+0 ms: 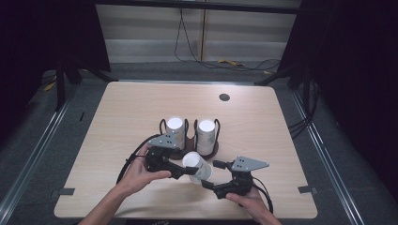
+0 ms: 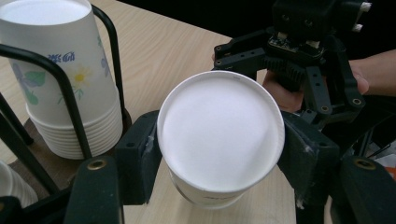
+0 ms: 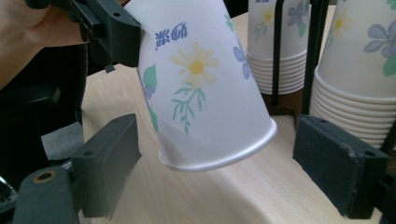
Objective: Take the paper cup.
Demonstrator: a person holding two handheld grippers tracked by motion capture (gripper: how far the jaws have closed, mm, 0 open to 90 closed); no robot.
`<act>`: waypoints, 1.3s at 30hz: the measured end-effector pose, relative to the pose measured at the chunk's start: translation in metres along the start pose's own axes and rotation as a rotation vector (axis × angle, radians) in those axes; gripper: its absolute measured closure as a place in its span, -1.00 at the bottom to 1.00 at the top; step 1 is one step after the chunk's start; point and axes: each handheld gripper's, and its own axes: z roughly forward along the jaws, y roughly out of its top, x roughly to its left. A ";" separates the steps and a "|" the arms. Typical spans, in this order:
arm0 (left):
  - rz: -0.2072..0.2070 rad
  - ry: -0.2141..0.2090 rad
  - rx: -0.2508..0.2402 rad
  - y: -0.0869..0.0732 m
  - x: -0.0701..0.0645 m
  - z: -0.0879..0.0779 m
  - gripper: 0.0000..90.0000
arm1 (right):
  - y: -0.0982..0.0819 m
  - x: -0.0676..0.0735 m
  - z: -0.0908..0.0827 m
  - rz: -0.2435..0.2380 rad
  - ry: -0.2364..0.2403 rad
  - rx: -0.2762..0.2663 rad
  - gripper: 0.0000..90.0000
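Note:
A flowered paper cup (image 1: pixel 197 165) is held tilted above the table, its rolled rim lowest in the right gripper view (image 3: pixel 205 88). My left gripper (image 2: pixel 219 158) is shut on the cup (image 2: pixel 222 126), one pad on each side, with the white round end facing its camera. My right gripper (image 3: pixel 224 163) stands open, its two pads either side of the cup's rim and apart from it. From above, the left gripper (image 1: pixel 187 169) comes in from the left and the right gripper (image 1: pixel 211 174) from the lower right.
A black wire rack (image 1: pixel 190 129) on a brown base holds two stacks of upside-down cups (image 1: pixel 175 129) (image 1: pixel 206 133) just behind the grippers. A dark round grommet (image 1: pixel 224 97) sits near the table's far edge. Cables lie on the floor beyond.

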 end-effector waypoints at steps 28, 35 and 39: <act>-0.004 -0.066 -0.009 0.004 -0.009 0.011 -0.20 | -0.001 0.003 0.009 -0.024 0.057 0.009 -0.58; -0.010 -0.066 -0.012 0.001 -0.007 0.010 -0.21 | -0.001 0.002 0.008 -0.025 0.070 0.032 -0.50; -0.004 -0.049 0.005 -0.001 -0.006 0.011 -0.35 | -0.001 0.000 0.008 -0.013 0.073 0.049 -0.48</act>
